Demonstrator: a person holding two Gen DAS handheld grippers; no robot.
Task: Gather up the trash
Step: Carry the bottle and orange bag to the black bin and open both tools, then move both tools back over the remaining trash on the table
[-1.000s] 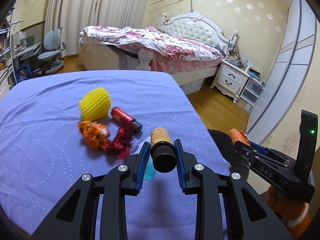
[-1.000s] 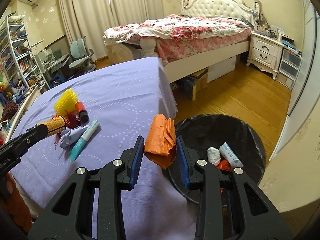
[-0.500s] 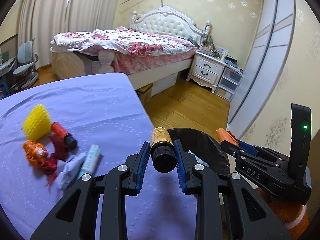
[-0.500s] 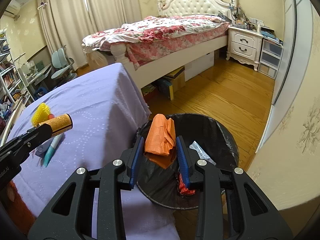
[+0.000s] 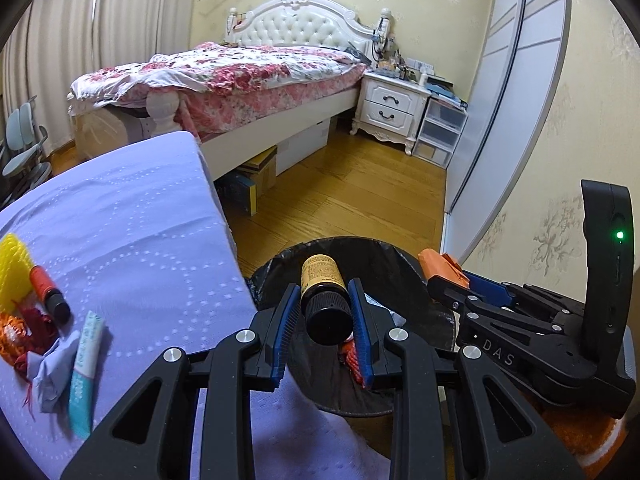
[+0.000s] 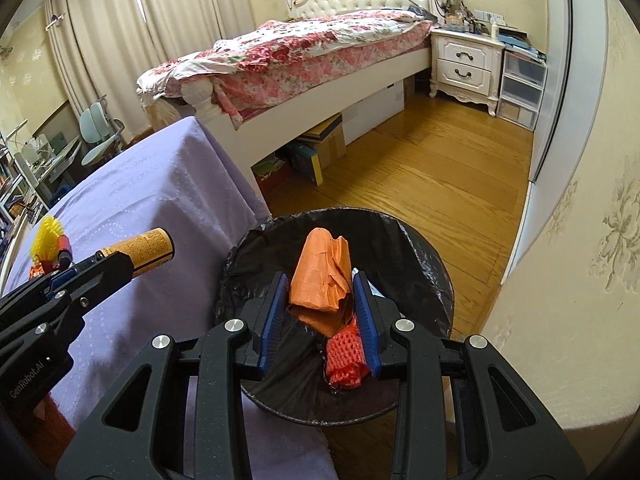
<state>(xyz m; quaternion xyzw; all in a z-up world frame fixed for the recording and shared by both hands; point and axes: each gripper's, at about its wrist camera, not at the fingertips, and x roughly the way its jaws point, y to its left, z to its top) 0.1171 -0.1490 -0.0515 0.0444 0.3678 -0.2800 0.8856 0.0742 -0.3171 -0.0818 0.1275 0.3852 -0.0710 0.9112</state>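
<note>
My left gripper (image 5: 323,304) is shut on a small brown bottle (image 5: 322,292) with a yellow label and black cap, held over the near rim of the black-lined trash bin (image 5: 404,264). My right gripper (image 6: 320,296) is shut on a crumpled orange paper (image 6: 322,276), held above the open bin (image 6: 424,256). Red netting (image 6: 346,356) lies inside the bin. The bottle (image 6: 150,250) also shows at the left of the right wrist view. On the purple table (image 5: 132,248) lie a yellow foam net (image 5: 12,272), a red tube (image 5: 48,294), red-orange scraps (image 5: 16,336), a crumpled tissue (image 5: 52,368) and a teal tube (image 5: 84,372).
The bin stands on the wooden floor (image 6: 420,172) right beside the table's edge, near the wall (image 6: 580,240). A bed (image 5: 240,76), a white nightstand (image 5: 394,108) and boxes under the bed (image 5: 256,176) stand further back.
Both grippers have swung right from over the table to above the bin, each still holding its item. The table trash has slid to the left of the view.
</note>
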